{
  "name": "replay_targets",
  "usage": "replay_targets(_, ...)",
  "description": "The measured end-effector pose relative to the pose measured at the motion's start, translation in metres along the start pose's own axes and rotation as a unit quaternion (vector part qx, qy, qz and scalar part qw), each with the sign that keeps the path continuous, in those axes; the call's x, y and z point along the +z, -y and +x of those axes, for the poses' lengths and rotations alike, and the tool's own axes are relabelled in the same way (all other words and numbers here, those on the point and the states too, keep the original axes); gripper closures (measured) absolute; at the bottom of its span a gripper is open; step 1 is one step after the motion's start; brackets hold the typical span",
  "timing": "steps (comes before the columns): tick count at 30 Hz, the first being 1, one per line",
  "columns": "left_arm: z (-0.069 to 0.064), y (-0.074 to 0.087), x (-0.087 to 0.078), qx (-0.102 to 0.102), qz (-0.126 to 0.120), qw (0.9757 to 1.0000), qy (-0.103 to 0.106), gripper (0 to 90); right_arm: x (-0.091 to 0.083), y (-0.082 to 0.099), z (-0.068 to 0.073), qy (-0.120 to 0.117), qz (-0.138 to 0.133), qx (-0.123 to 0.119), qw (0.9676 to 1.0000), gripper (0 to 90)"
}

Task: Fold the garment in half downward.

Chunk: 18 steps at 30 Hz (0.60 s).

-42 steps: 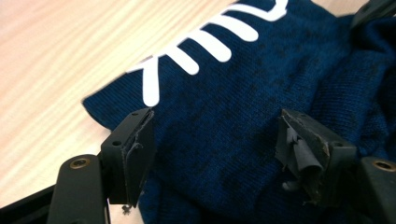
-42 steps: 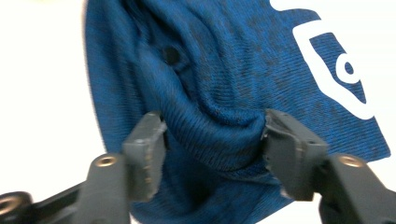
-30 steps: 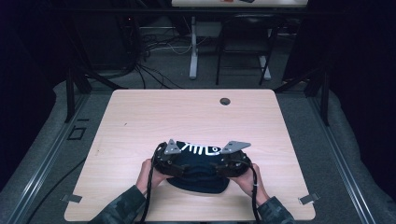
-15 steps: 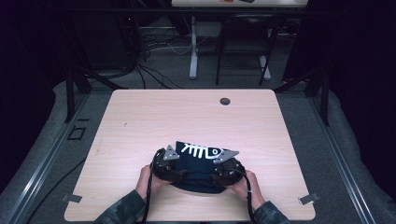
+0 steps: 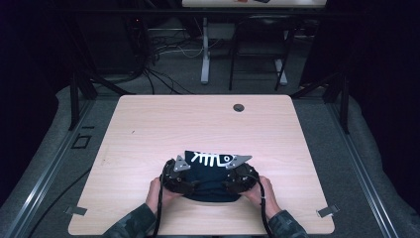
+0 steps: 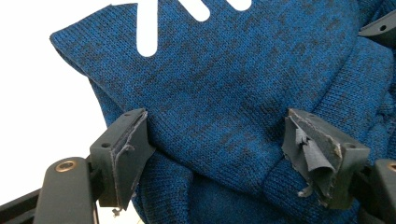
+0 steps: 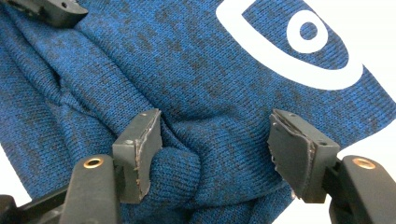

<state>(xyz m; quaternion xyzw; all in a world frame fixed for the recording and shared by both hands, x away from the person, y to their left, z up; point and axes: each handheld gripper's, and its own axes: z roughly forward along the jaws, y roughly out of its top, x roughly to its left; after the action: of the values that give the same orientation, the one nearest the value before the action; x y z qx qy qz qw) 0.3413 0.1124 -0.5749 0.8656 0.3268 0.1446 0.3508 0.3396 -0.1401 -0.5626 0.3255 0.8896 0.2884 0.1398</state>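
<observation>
In the high view, a dark blue sweater (image 5: 210, 181) with a white fish-bone print lay folded into a small bundle at the lower middle of the frame, on the pale wooden table (image 5: 148, 129). The left gripper (image 5: 179, 174) and right gripper (image 5: 236, 174) sat at its two sides, so the folding seemed nearly done, with perhaps a last tuck or release left. Cables and desk legs crowded the dark floor at the top. In the left gripper view, its jaws had just been opening and stood apart, the knit between them but not visibly pinched. In the right gripper view, the jaws had been opening too and stood wide over a rolled fold, loose.
</observation>
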Motion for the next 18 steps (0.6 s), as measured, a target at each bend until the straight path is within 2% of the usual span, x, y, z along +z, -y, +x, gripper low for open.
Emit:
replay_targets(13, 0.0006, -0.0013, 0.0025, -0.007, -0.003, 1.0, -0.005, 23.2, 0.0037, -0.0037, -0.0062, 0.0, 0.002, 0.002, 1.0, 34.9)
replay_targets(18, 0.0056, -0.0043, 0.0058, -0.007, 0.0, 1.0, -0.004, 23.2, 0.0054, -0.0033, -0.0088, 0.002, -0.005, 0.007, 1.0, 35.0)
